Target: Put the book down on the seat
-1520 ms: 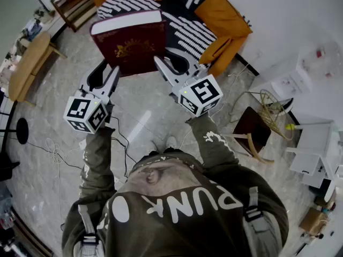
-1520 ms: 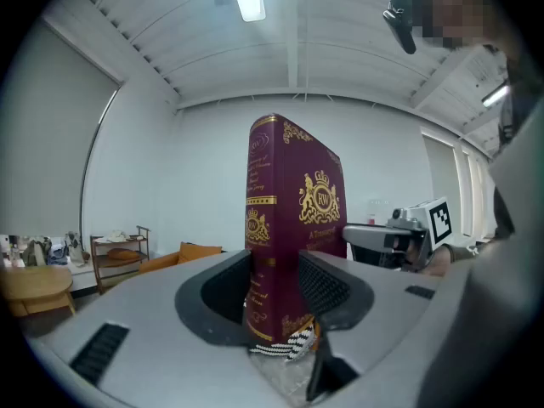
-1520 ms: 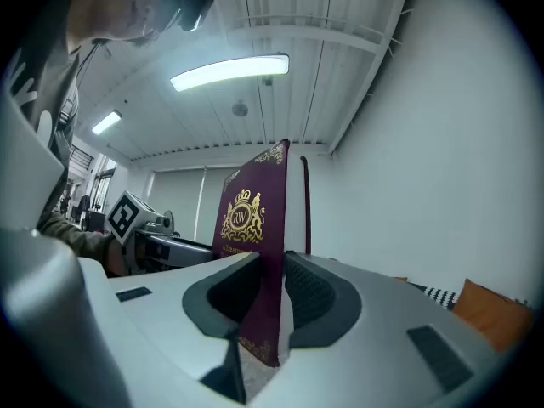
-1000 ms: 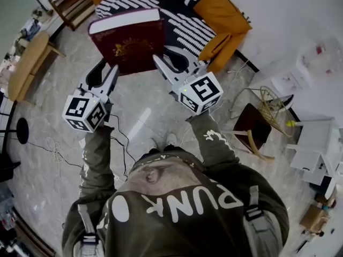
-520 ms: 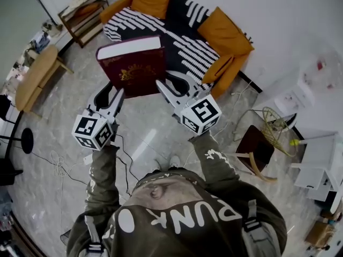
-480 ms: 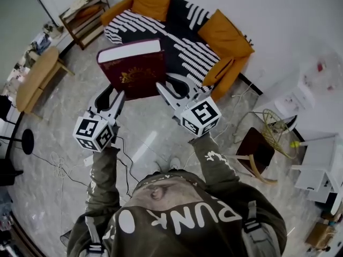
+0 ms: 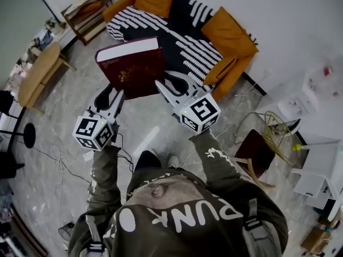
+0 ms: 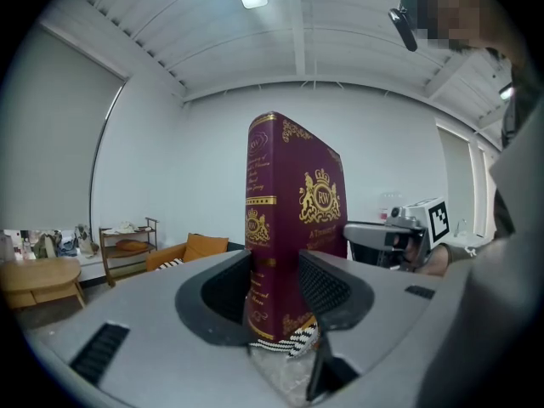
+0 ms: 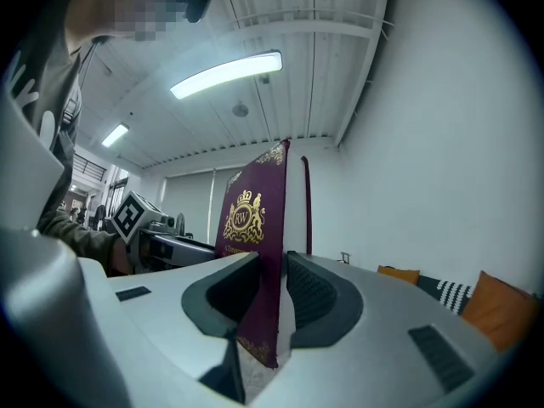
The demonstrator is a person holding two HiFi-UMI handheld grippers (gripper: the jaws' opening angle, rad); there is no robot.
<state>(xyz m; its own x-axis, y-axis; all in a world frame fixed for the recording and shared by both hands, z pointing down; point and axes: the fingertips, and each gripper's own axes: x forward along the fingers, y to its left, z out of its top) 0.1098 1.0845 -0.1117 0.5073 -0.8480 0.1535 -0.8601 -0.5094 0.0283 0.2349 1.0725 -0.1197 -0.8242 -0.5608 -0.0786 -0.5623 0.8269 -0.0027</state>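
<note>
The book [image 7: 131,68], left claw [image 7: 113,92] and right claw [image 7: 163,80] have dropped toward frame centre; more of the sofa [image 7: 182,31] shows above.

book [image 7: 134,71]: smooth maroon cover, gilt stamping | sofa [image 7: 182,36]: cloth | floor [image 7: 155,143]: glossy stone-look | table [image 7: 37,75]: wood

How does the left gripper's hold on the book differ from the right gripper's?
The left gripper clamps the book at its spine side; the right gripper clamps its page-edge side. In the head view the left gripper reaches in from the lower left, the right gripper from the lower right. Both are shut on the book, holding it in mid-air.
</note>
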